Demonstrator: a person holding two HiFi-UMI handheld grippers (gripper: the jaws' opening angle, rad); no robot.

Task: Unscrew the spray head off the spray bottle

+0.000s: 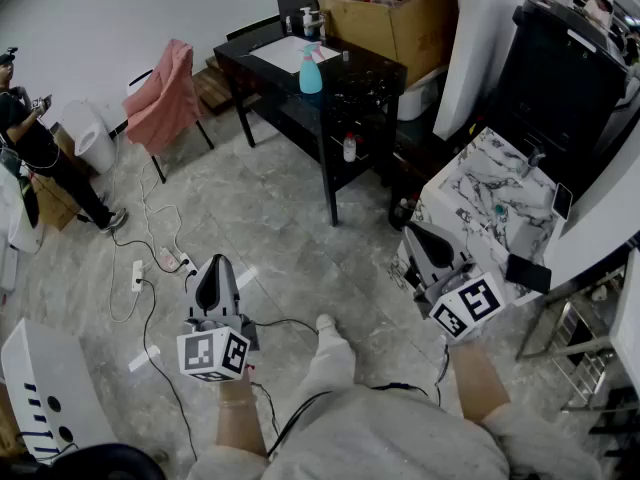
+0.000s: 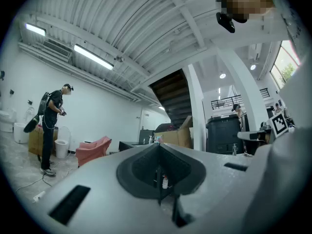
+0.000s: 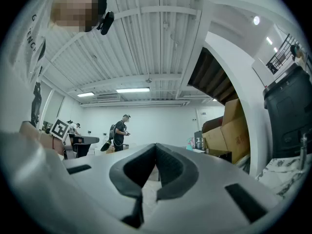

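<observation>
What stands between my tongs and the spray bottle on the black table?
Nothing visible. Only bare floor lies between the left tongs, the right tongs and the black table where the spray bottle stands. The draped chair sits off to one side.

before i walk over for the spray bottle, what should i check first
1. Bottle located: ok. The blue spray bottle stands upright on the black table.
2. Spray head on the bottle: ok, it sits on top.
3. Left hand-held gripper empty: ok, jaws shut with nothing between them.
4. Right hand-held gripper empty: ok, also shut on nothing.
5. Jaws ready to grasp: not ok, both need opening.
6. Bottle within reach: not ok. The table is across the floor, and cables lie on the floor beside the way.
</observation>
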